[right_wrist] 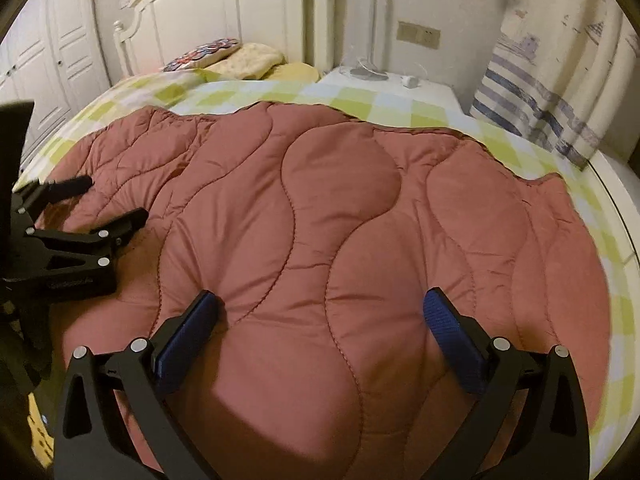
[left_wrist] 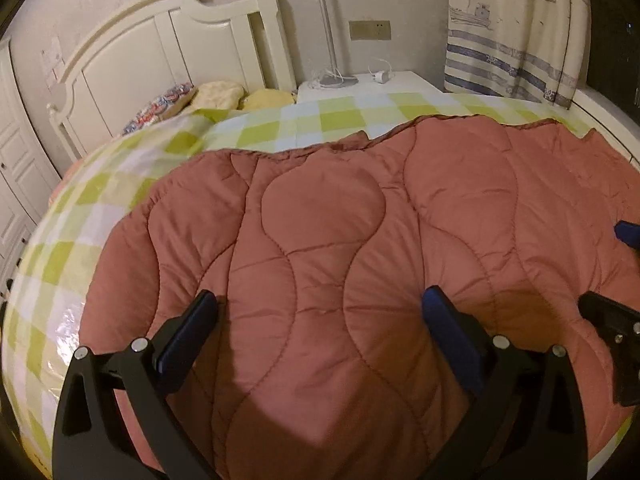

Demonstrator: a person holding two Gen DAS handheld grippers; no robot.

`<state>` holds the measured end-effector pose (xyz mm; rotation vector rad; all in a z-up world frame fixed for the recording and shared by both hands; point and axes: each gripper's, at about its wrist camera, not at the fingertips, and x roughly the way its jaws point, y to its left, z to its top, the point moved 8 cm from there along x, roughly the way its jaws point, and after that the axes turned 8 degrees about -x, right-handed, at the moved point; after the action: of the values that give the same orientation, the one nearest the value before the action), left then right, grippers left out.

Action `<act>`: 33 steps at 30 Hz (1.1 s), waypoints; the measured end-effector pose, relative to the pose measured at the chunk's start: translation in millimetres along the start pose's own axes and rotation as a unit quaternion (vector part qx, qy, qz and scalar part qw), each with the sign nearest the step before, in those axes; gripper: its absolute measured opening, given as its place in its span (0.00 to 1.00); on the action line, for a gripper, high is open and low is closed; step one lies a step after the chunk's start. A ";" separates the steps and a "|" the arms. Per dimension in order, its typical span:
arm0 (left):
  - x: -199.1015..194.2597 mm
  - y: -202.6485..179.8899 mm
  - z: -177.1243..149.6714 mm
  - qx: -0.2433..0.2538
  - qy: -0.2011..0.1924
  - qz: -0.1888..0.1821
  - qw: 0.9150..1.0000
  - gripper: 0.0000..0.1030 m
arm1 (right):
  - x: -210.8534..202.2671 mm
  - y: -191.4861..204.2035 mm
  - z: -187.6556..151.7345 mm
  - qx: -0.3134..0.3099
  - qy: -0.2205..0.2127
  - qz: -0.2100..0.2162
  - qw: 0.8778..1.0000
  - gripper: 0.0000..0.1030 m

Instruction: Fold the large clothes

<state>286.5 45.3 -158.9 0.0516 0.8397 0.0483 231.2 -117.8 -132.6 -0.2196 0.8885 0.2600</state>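
Observation:
A large rust-red quilted cover (left_wrist: pixel 340 248) lies spread across the bed; in the right wrist view the quilted cover (right_wrist: pixel 340 216) fills the middle. My left gripper (left_wrist: pixel 320 304) hovers over its near part, open, blue pads wide apart with only fabric below. My right gripper (right_wrist: pixel 320 304) is open in the same way above the cover's near edge. The right gripper's fingers (left_wrist: pixel 608 320) show at the right edge of the left wrist view. The left gripper (right_wrist: pixel 104 196) appears at the left of the right wrist view, open, just over the cover.
The bed has a green and white checked sheet (left_wrist: pixel 120 184) and a white headboard (left_wrist: pixel 160 52) with pillows (left_wrist: pixel 220 96). A white bedside table (left_wrist: pixel 360 84) holds a lamp (left_wrist: pixel 330 40). A striped curtain (left_wrist: pixel 512 40) hangs at the right. White wardrobe doors (right_wrist: pixel 48 60) stand at the left.

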 end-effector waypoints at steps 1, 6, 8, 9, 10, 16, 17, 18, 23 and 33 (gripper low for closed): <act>0.8 0.2 -0.1 0.001 0.000 -0.001 1.000 0.98 | -6.0 1.1 0.2 0.002 -0.001 -0.005 1.000 0.95; 1.1 1.7 -3.7 -0.005 -0.014 -0.005 1.000 0.98 | -40.3 26.3 -0.5 -0.020 -0.045 -0.003 0.999 0.95; 0.8 2.2 -4.5 -0.007 -0.015 -0.005 1.000 0.98 | -32.6 34.1 -8.8 -0.035 -0.030 -0.005 0.999 0.95; 1.0 2.4 -4.6 -0.007 -0.015 -0.005 1.000 0.98 | -24.7 36.2 -13.7 -0.043 -0.020 -0.010 0.999 0.95; 1.2 2.6 -5.0 -0.007 -0.014 -0.006 1.000 0.98 | -21.7 37.8 -16.6 -0.043 -0.019 -0.011 0.999 0.95; 0.9 3.1 -5.7 -0.008 -0.015 -0.009 1.000 0.98 | -19.3 34.8 -19.5 -0.029 -0.020 -0.002 0.999 0.95; 1.0 3.2 -6.0 -0.008 -0.015 -0.009 1.000 0.98 | -19.3 34.8 -19.7 -0.028 -0.020 -0.002 0.999 0.95; 1.0 3.2 -6.1 -0.009 -0.015 -0.010 1.000 0.98 | -19.1 34.2 -19.8 -0.028 -0.021 -0.002 0.999 0.95; 1.0 3.2 -5.9 -0.009 -0.015 -0.010 1.000 0.98 | -18.3 33.1 -20.9 -0.026 -0.023 0.001 0.999 0.96; 1.2 3.8 -5.9 -0.009 -0.015 -0.010 1.000 0.98 | -18.8 32.8 -21.2 -0.027 -0.023 0.000 0.999 0.96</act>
<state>282.8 49.3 -163.5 0.0267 0.8093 0.0366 194.0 -95.5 -133.4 -0.2620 0.8362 0.2873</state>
